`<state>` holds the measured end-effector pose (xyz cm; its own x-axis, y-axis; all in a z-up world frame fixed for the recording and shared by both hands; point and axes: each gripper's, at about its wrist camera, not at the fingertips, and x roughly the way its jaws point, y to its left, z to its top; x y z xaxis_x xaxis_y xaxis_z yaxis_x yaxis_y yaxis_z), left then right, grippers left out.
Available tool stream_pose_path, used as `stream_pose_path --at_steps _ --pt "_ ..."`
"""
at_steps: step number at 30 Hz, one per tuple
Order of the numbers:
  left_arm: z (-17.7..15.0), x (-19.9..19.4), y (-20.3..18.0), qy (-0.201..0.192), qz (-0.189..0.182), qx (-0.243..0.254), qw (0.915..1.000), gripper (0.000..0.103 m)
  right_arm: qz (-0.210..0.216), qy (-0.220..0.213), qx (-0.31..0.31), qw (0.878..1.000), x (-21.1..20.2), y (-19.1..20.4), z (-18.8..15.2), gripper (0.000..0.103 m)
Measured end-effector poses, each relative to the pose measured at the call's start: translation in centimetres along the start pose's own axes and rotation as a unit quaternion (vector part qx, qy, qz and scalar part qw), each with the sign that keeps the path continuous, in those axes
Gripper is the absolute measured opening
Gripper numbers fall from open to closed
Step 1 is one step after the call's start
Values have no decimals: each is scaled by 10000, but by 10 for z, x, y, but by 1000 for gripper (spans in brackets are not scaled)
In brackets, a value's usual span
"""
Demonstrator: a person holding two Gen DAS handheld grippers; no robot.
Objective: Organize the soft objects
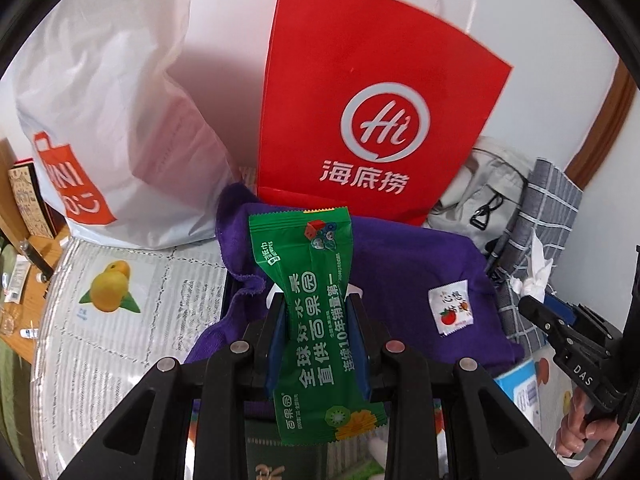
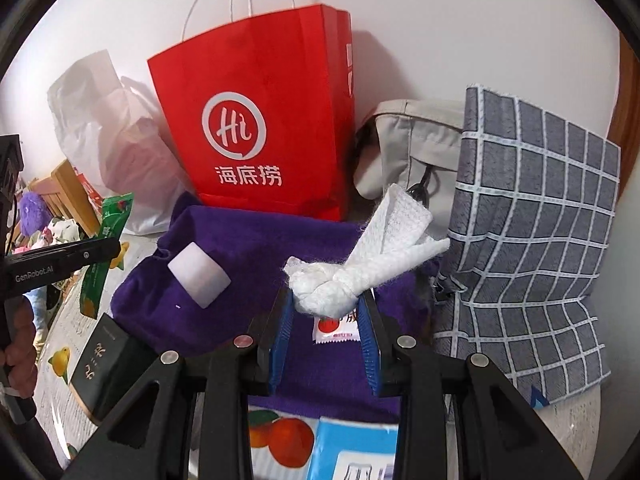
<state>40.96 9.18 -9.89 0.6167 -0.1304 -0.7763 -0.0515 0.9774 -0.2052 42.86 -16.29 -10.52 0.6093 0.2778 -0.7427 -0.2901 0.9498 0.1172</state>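
We count one green wet-wipe packet (image 1: 318, 322), one knotted white tissue (image 2: 352, 276), one purple cloth (image 1: 404, 276), one small white sachet (image 1: 451, 307), one red paper bag (image 1: 372, 100) and one white plastic bag (image 1: 116, 112). At lower centre of the left view, our left gripper (image 1: 318, 338) is clamped narrowly on the packet, which stands upright between its blue pads over the cloth. At centre of the right view, our right gripper (image 2: 326, 320) pinches the tissue's knot at its fingertips, above the sachet.
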Motion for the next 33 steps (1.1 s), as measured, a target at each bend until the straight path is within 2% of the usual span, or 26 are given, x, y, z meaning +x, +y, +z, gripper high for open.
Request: stream_pose_path --at_steps 8,13,19,33 --pt "0 42 8 292 -74 -104 9995 28 221 493 99 9985 45 -6 -7 32" --pt "-2 59 5 465 -32 88 9989 28 228 704 100 9972 66 -5 -14 32" --pt "-5 76 5 697 -54 42 9975 28 181 1039 32 9944 83 -5 -22 32" --pt "-7 84 0 820 -67 36 9966 30 198 1157 33 9931 88 -7 -22 33"
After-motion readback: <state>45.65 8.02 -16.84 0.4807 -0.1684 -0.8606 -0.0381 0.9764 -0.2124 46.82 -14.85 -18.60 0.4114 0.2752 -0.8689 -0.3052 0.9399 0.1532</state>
